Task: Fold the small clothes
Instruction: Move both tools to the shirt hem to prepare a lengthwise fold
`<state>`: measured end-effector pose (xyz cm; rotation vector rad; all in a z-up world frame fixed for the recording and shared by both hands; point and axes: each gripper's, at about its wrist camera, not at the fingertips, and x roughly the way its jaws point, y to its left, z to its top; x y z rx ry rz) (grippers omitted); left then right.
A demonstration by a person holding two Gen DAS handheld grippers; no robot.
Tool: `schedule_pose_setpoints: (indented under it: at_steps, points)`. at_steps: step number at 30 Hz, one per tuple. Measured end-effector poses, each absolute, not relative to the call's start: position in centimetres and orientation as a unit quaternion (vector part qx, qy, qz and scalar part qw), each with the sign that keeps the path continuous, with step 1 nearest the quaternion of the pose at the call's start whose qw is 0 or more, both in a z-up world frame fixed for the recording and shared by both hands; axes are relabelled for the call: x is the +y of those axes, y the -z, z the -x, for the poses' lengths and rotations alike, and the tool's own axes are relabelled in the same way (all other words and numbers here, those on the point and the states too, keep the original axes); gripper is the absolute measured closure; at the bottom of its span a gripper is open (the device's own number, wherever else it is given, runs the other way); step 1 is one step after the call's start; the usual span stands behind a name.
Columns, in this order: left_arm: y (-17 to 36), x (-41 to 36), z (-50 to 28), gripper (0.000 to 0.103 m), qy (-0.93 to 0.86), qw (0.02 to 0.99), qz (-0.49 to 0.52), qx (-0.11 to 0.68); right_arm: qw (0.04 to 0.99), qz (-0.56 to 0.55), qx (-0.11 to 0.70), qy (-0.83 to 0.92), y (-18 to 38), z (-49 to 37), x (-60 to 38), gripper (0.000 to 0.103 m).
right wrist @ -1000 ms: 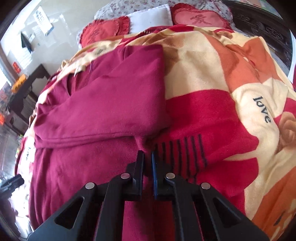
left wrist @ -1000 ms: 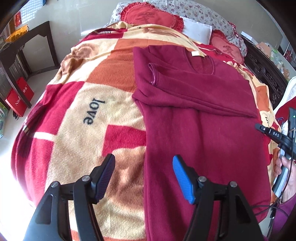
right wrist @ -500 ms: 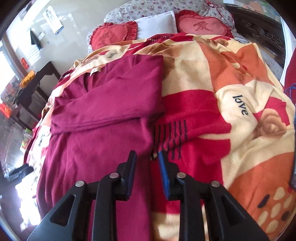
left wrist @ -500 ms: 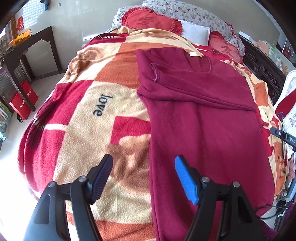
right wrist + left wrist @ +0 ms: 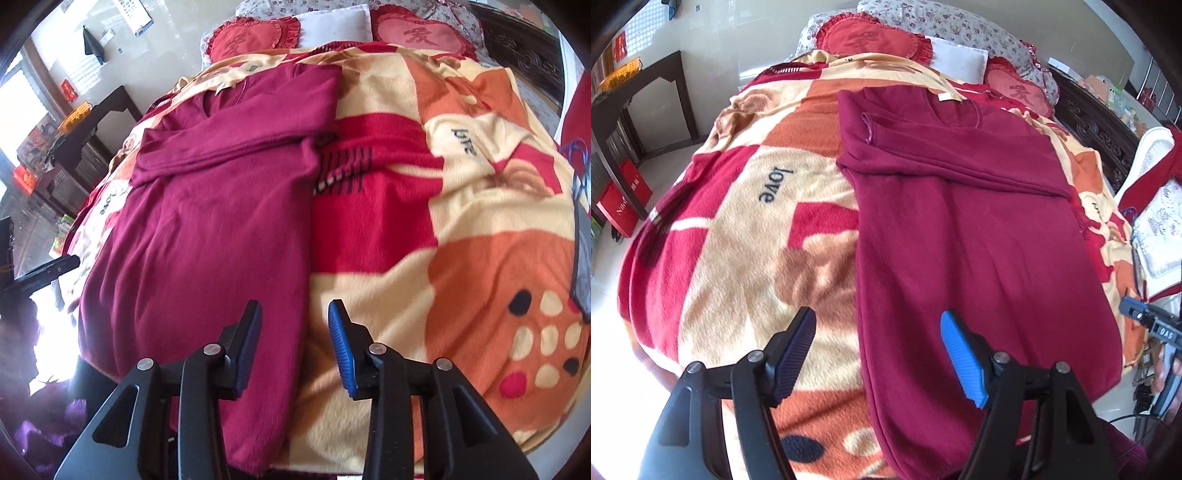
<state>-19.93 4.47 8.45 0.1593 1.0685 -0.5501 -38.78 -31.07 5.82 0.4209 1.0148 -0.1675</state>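
Observation:
A maroon sweater (image 5: 979, 236) lies flat on the patterned blanket (image 5: 738, 229), collar toward the pillows, with its sleeves folded across the chest. It also shows in the right wrist view (image 5: 207, 236). My left gripper (image 5: 877, 354) is open and empty above the sweater's lower left edge. My right gripper (image 5: 295, 339) is open and empty above the sweater's lower right edge. The right gripper also shows at the right edge of the left wrist view (image 5: 1156, 328).
Red heart cushions (image 5: 875, 40) and a white pillow (image 5: 956, 59) lie at the head of the bed. A dark carved bed frame (image 5: 1100, 122) runs along the right. A dark wooden table (image 5: 639, 92) and red boxes (image 5: 624, 206) stand on the floor at the left.
My right gripper has opened, let go of the sweater's edge and pulled back toward the foot of the bed. My left gripper has also drawn back, still open.

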Motion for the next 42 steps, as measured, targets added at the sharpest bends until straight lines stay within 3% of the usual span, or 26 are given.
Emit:
schedule_pose_setpoints:
  at_steps: [6, 34, 35, 36, 38, 42]
  points:
    - [-8.0, 6.5, 21.7, 0.029, 0.261, 0.814, -0.061, 0.516, 0.847, -0.188, 0.493, 0.062, -4.8, 40.9, -29.0, 0.077]
    - [-3.5, 6.1, 24.2, 0.03, 0.307, 0.75, -0.027, 0.586, 0.843, -0.199, 0.499, 0.007, -3.4, 42.2, -28.0, 0.078]
    - [-3.6, 6.2, 24.3, 0.032, 0.31, 0.748, -0.025, 0.587, 0.845, -0.194, 0.498, 0.002, -3.7, 42.2, -27.8, 0.081]
    - [-3.6, 6.2, 24.4, 0.037, 0.312, 0.746, -0.023, 0.588, 0.848, -0.188, 0.495, -0.004, -3.9, 42.3, -27.7, 0.091]
    - [-3.6, 6.3, 24.4, 0.042, 0.313, 0.744, -0.02, 0.59, 0.857, -0.175, 0.485, -0.013, -4.5, 42.5, -27.3, 0.102]
    - [-3.4, 6.2, 24.5, 0.046, 0.313, 0.743, -0.016, 0.591, 0.851, -0.173, 0.495, -0.018, -3.8, 41.9, -27.0, 0.102]
